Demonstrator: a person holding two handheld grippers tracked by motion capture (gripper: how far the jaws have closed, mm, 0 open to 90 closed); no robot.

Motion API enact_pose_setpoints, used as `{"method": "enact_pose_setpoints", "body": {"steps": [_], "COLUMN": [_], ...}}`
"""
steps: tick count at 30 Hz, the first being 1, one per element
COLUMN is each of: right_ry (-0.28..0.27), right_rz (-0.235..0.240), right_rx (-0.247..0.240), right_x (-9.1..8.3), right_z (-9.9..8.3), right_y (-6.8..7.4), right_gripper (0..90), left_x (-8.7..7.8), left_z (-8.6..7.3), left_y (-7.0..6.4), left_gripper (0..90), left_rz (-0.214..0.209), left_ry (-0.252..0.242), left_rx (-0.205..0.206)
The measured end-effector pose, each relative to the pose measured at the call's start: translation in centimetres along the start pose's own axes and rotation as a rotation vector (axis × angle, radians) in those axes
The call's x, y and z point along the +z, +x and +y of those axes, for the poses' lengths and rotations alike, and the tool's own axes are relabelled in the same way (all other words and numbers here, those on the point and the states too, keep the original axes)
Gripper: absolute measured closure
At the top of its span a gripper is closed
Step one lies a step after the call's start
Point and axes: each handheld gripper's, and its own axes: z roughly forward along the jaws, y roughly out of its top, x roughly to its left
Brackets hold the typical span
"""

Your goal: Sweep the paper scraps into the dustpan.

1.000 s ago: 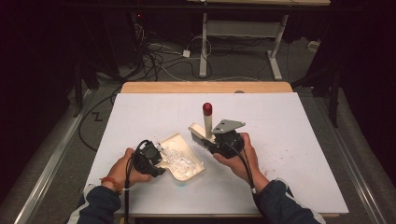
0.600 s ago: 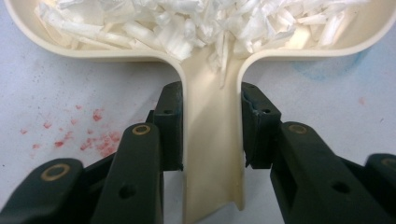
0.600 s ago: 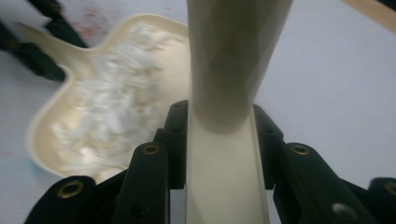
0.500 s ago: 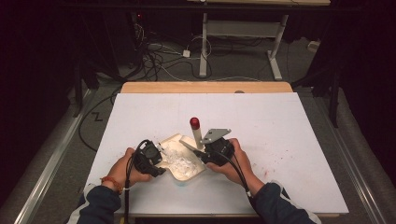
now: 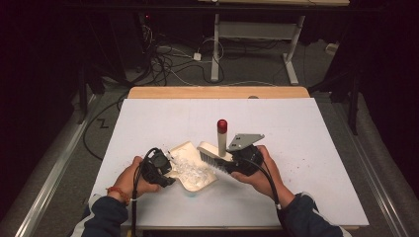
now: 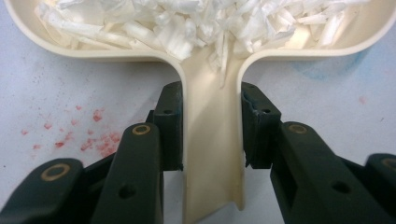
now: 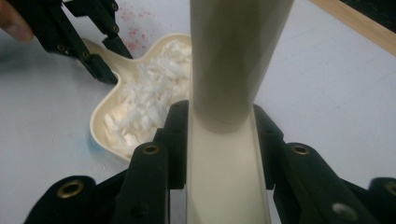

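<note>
Brush (image 5: 213,152) now tilted over dustpan (image 5: 193,170), right gripper (image 7: 219,140) clamping its handle, left gripper (image 6: 211,135) pinching dustpan's.

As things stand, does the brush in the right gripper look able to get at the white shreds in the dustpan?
Probably yes. The right gripper is shut on the brush, whose bristles sit at the dustpan rim, beside the white shreds. Nothing lies between; the left gripper holds the handle at the other end.

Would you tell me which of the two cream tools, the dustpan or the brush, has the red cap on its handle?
The brush in the right gripper; its upright handle ends in a red cap, while the dustpan is cream all over.
</note>
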Motion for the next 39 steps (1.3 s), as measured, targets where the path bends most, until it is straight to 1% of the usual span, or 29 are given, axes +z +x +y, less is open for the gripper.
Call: {"method": "enact_pose_setpoints", "body": {"steps": [1,5,7,8,10,11,12,14,15,17,19,21,22,23,24,26,29,30,31,32,33,34,36,39], "right_ry": [0.007,0.046,0.065,0.065,0.08,0.079,0.086,0.098,0.097,0.084,0.073,0.036,0.022,0.018,0.02,0.041,0.064,0.072,0.09,0.107,0.106,0.116,0.113,0.112], "right_rz": [-0.005,-0.019,-0.018,-0.015,-0.001,0.002,0.002,-0.033,-0.045,-0.045,-0.061,-0.064,-0.062,-0.067,-0.076,-0.1,-0.114,-0.121,-0.123,-0.116,-0.104,-0.092,-0.063,-0.045], "right_rx": [-0.005,0.004,0.011,0.014,0.017,0.032,0.022,0.024,0.018,0.031,0.04,0.039,0.049,0.054,0.051,0.046,0.057,0.05,0.05,0.05,0.048,0.05,0.043,0.034], "right_x": [-0.2,-0.8,-1.0,-1.0,-0.8,-0.7,-0.5,-0.6,-0.7,-1.1,-1.4,-2.0,-2.2,-2.4,-2.5,-2.5,-2.4,-2.3,-2.2,-2.0,-1.8,-1.6,-1.4,-0.9], "right_z": [-0.2,-1.5,-2.1,-2.4,-2.8,-3.0,-3.1,-3.2,-3.1,-3.2,-3.3,-3.2,-3.2,-3.2,-3.2,-3.3,-3.6,-3.6,-3.7,-3.7,-3.7,-3.7,-3.6,-3.3], "right_y": [-0.1,-0.5,-0.5,-0.5,-0.6,-0.6,-0.6,-0.6,-0.6,-0.6,-0.4,-0.4,-0.4,-0.3,-0.3,-0.3,-0.6,-0.7,-0.6,-0.5,-0.4,-0.2,0.3,1.1], "right_gripper": [66.7,66.7,66.7,66.7,66.7,66.7,66.6,66.6,66.6,66.6,66.6,66.6,66.6,66.6,66.6,66.6,66.6,66.6,66.6,66.7,66.7,66.7,66.7,66.6], "left_x": [0.0,0.0,0.0,0.0,0.0,0.0,0.0,0.0,0.0,0.0,-0.1,-0.3,-0.4,-0.6,-0.8,-1.1,-1.3,-1.4,-1.3,-1.3,-1.3,-1.3,-1.2,-1.1], "left_z": [0.0,0.0,0.0,0.0,0.0,0.0,0.0,0.0,0.0,0.0,0.0,-0.1,-0.1,-0.1,-0.1,-0.1,-0.2,-0.2,-0.2,-0.2,-0.2,-0.2,-0.1,0.0], "left_y": [0.0,0.0,0.0,0.0,0.0,0.0,0.0,0.0,0.0,0.0,-0.1,-0.1,-0.1,-0.1,-0.2,-0.3,-0.5,-0.5,-0.5,-0.6,-0.6,-0.6,-0.6,-0.6], "left_gripper": [62.6,62.6,62.6,62.6,62.6,62.6,62.6,62.6,62.6,62.6,62.6,62.7,62.6,62.6,62.6,62.6,62.6,62.6,62.6,62.6,62.6,62.6,62.6,62.6], "left_rz": [0.001,0.0,0.0,0.001,0.002,0.003,0.003,0.003,0.002,0.0,-0.001,-0.002,-0.001,0.003,0.006,0.009,0.004,0.002,-0.001,0.001,0.0,-0.003,-0.003,-0.006], "left_ry": [0.0,-0.002,-0.001,0.0,0.0,0.0,0.001,0.001,0.001,0.003,0.011,0.015,0.015,0.015,0.018,0.024,0.038,0.04,0.049,0.055,0.052,0.054,0.059,0.058], "left_rx": [0.0,-0.001,0.0,0.0,0.0,0.0,0.0,0.0,0.001,0.005,0.014,0.014,0.011,0.01,0.01,0.012,0.01,0.009,0.011,0.016,0.015,0.013,0.014,0.011]}}
